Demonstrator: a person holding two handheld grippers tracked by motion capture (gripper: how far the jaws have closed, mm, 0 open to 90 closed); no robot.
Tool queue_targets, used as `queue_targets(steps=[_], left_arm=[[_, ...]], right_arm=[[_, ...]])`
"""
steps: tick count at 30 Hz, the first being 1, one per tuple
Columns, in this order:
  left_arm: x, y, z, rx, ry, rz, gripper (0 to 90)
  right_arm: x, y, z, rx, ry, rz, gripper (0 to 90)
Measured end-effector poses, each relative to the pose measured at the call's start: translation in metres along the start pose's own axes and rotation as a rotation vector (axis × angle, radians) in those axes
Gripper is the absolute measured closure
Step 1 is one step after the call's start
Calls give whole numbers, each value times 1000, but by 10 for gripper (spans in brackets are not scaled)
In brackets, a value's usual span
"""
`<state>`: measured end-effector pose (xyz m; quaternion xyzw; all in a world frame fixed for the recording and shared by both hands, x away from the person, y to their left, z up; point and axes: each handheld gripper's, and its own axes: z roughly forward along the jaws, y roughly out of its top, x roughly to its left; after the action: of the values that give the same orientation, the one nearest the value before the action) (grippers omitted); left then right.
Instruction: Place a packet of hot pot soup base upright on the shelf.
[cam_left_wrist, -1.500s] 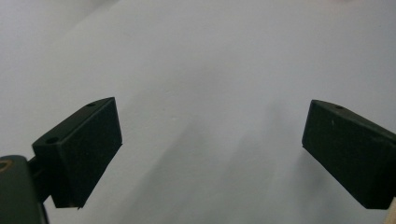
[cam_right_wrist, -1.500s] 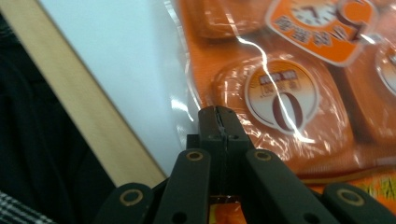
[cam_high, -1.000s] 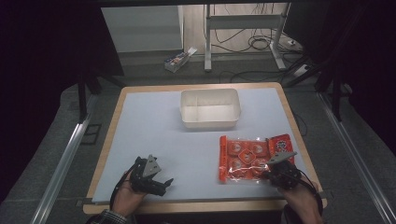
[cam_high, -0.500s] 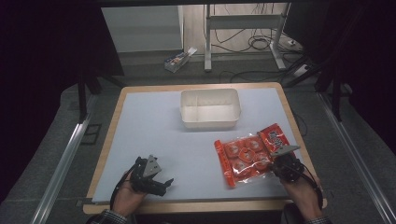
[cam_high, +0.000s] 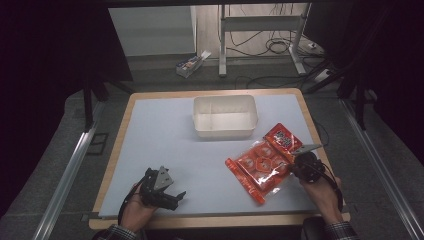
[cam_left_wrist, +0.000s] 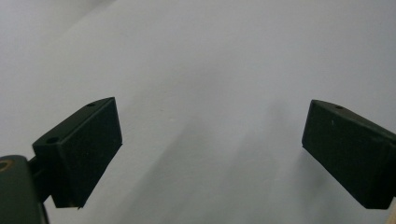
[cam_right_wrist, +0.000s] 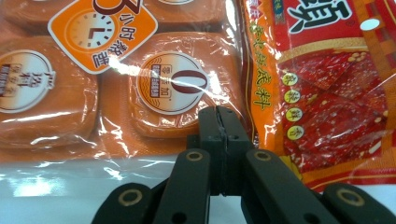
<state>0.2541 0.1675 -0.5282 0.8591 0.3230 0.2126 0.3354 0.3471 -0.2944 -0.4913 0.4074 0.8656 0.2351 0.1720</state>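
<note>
An orange and red snack packet (cam_high: 262, 162) lies at a slant on the right part of the white table (cam_high: 165, 135). My right gripper (cam_high: 294, 167) is at its near right edge. In the right gripper view its jaws (cam_right_wrist: 219, 119) are pressed together on the clear rim of the packet (cam_right_wrist: 168, 88). My left gripper (cam_high: 179, 196) rests near the front left edge of the table. Its jaws stand wide apart with only bare table between them (cam_left_wrist: 210, 158).
A white rectangular bin (cam_high: 225, 131) stands at the middle back of the table, just beyond the packet's far end. The table's wooden rim (cam_high: 310, 120) runs close to the right of the packet. On the floor behind are a small box (cam_high: 190, 64) and cables.
The packet has swung from lying square to lying slantwise, its red end now farther back near the bin. My right gripper moved with it. The left gripper stayed put.
</note>
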Motion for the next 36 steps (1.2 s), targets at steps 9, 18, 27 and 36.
queue_targets(steps=[9, 18, 27, 36], left_arm=[[-2, 1, -1, 1, 11, 19, 48], [-2, 1, -1, -5, 17, 20, 47], [0, 1, -2, -5, 13, 16, 45], [1, 0, -2, -5, 15, 11, 44]], right_arm=[[-4, 6, -11, -62, 98, 34, 711], [-22, 14, -15, -113, 77, 66, 399], [-48, 23, -8, -131, 49, 93, 91], [-77, 31, 8, -144, 29, 147, 0]])
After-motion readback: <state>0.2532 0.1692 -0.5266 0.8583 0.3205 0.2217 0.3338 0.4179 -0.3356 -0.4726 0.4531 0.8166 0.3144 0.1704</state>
